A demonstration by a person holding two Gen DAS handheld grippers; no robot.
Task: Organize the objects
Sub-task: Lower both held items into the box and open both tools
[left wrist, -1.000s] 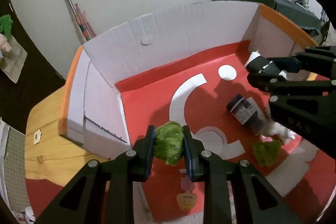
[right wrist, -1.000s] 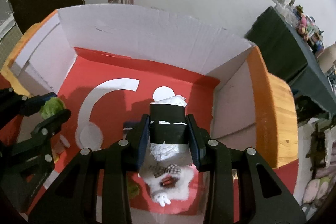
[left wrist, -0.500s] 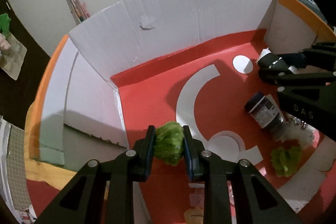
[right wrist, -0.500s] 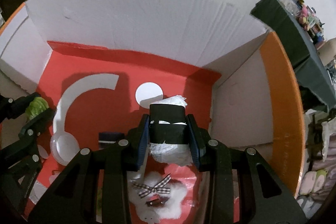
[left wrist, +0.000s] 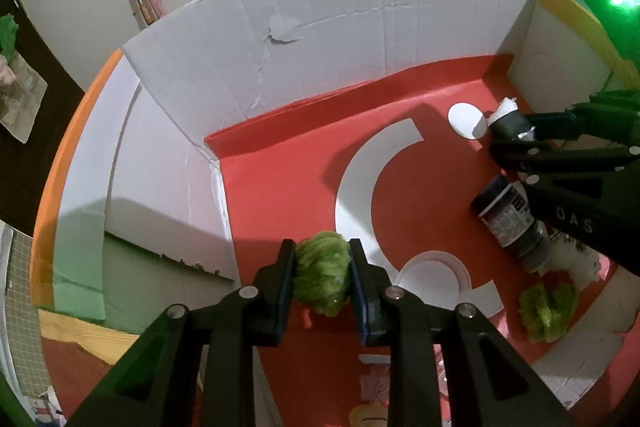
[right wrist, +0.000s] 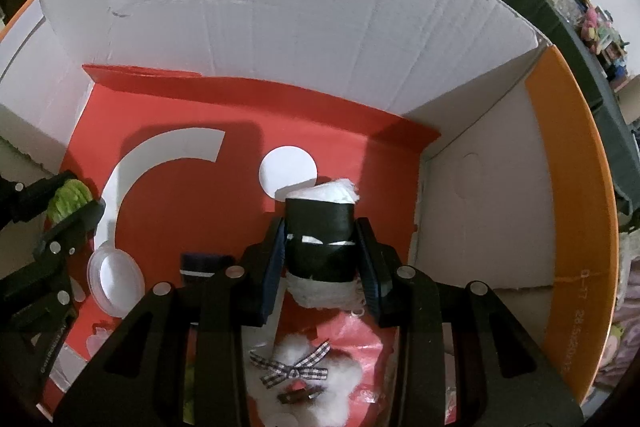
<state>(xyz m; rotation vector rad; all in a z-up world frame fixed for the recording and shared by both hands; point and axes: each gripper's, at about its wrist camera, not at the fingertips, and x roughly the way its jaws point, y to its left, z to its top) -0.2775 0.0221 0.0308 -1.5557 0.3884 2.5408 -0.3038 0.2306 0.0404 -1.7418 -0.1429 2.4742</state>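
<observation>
My left gripper is shut on a green fuzzy ball, held over the left part of the red floor of a white cardboard box. My right gripper is shut on a white roll wrapped in black bands, low over the box's right side. In the left wrist view the right gripper and its roll appear at the right. In the right wrist view the left gripper with the green ball shows at the left edge.
On the box floor lie a dark labelled bottle, a second green fuzzy ball, a clear round lid and a white fluffy piece with a checked bow. The box walls stand high at the back and sides.
Both grippers have sunk deeper into the box with their loads; the walls now loom larger. The grips have not changed.
</observation>
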